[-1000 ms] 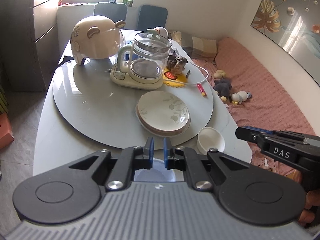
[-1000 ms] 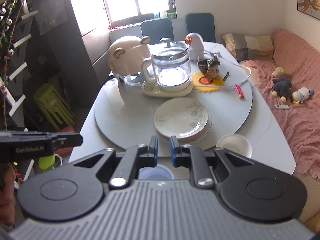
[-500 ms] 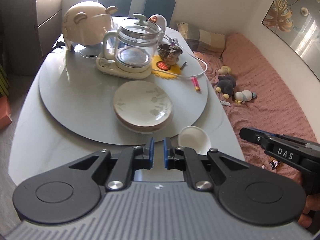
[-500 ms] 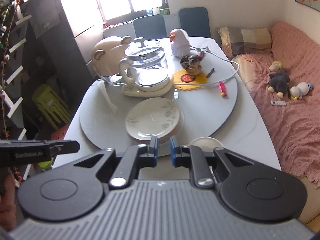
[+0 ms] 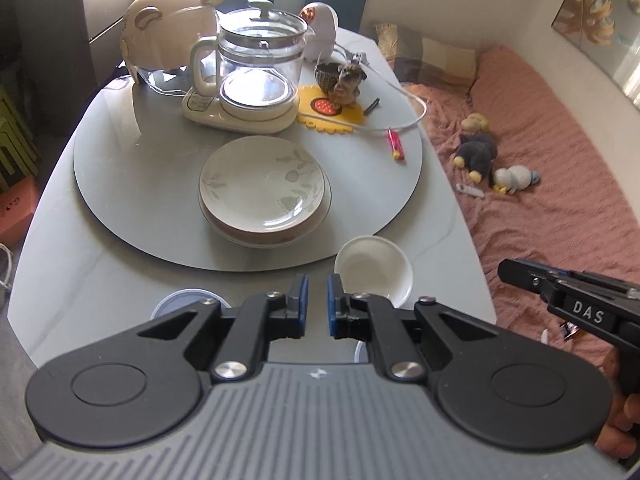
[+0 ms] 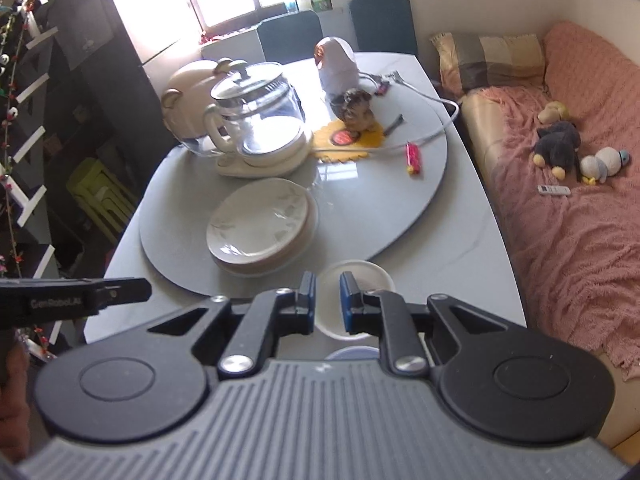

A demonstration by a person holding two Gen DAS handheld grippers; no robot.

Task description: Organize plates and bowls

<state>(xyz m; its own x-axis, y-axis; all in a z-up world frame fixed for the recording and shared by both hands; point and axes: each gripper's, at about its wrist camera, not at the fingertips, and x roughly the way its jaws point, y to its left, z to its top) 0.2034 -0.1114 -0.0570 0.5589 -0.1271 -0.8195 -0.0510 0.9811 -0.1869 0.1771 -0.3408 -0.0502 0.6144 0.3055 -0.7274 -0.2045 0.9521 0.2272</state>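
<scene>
White bowl (image 5: 374, 270) sits on the grey table (image 5: 100, 264), just off the lazy Susan's (image 5: 132, 168) near rim; leaf-print plate stack (image 5: 262, 188) is on the turntable just beyond the bowl, kettle (image 5: 252, 76) behind it. Blue-rimmed dish (image 5: 182, 300) lies left of the bowl, partly hidden. Left gripper (image 5: 314, 308) is clenched, holding nothing; right gripper (image 6: 327, 304) is nearly closed and empty above the bowl. Likely next: widen the right jaws, pinch one bowl wall, lift level.

Right claw (image 6: 327, 303), nearly closed and empty, above white bowl (image 6: 354, 280)
</scene>
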